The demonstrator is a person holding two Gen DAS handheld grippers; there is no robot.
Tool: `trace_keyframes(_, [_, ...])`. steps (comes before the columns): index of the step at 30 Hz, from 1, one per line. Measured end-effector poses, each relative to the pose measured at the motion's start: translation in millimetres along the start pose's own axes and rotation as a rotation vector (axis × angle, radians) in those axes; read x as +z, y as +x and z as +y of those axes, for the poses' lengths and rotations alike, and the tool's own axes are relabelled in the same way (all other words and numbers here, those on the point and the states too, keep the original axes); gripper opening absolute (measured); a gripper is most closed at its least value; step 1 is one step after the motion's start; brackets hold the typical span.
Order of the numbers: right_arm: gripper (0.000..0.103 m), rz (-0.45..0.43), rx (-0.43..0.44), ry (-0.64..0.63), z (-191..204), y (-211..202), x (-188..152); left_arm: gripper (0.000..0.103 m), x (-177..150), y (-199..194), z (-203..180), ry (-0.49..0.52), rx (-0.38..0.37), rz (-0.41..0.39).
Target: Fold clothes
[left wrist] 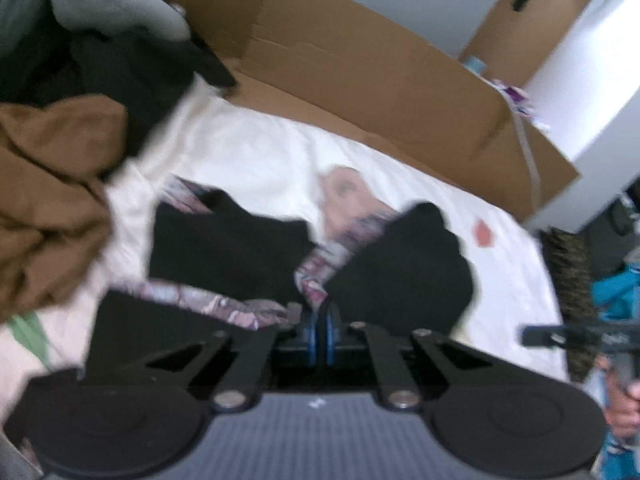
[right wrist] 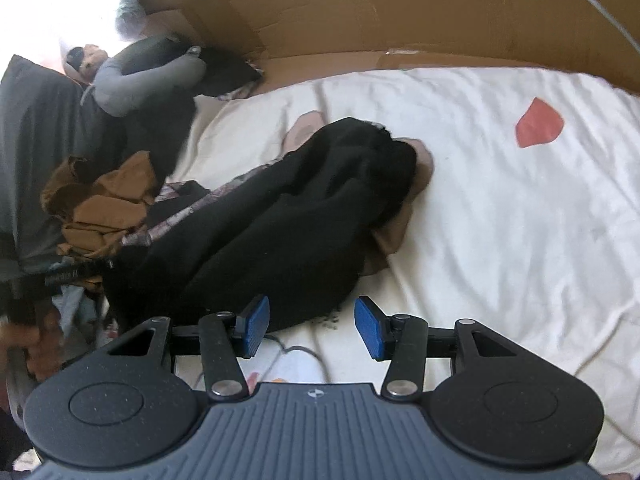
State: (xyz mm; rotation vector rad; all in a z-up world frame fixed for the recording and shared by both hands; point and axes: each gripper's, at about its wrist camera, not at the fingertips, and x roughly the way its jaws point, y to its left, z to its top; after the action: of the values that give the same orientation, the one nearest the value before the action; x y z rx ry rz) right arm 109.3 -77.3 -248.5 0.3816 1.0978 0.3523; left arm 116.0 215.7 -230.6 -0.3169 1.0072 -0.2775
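- while the black garment (right wrist: 288, 216) lies bunched on the white bed sheet (right wrist: 500, 208), the left tongs (left wrist: 320, 326) are pinched together at its near hem, apparently to drag it flat.
- the right tongs (right wrist: 308, 326) stand parted and empty over another edge, likely to grab next.

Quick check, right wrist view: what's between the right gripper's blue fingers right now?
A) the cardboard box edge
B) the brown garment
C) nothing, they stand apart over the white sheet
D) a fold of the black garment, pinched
C: the right gripper has its blue fingers spread apart with only the white sheet showing between them; the black garment lies just ahead of the fingertips, not pinched.
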Motion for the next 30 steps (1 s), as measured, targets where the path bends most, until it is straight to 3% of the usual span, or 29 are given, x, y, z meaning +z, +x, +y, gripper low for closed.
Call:
trace_keyframes(3, [0.055,0.0,0.018,0.019,-1.6,2.8,-0.4,0.005,-13.6,6.3,-15.6,0.014,-0.064,0.061])
trace_keyframes(9, [0.055,-0.01,0.058,0.048,-1.1,4.7,0.3,0.005,-36.1,21.7,-35.1,0.032,-0.114,0.142])
trace_keyframes(19, [0.049,0.008,0.212,0.14,13.6,37.1,-10.5,0.004,-62.4,20.4,-43.5,0.057,-0.188,0.2])
trace_keyframes(20, [0.044,0.014,0.221,0.146,15.4,40.4,-11.4,0.004,-64.9,19.4,-43.8,0.058,-0.192,0.205])
trace_keyframes(27, [0.042,0.048,0.229,0.184,18.5,57.8,-18.7,0.004,-75.4,11.6,-48.5,0.081,-0.252,0.242])
trace_keyframes(29, [0.034,0.057,0.236,0.211,14.7,62.4,-21.3,0.004,-77.6,10.1,-50.3,0.094,-0.261,0.25])
trace_keyframes(30, [0.02,0.061,0.237,0.22,13.2,64.1,-22.3,0.004,-78.7,10.1,-51.3,0.098,-0.265,0.255])
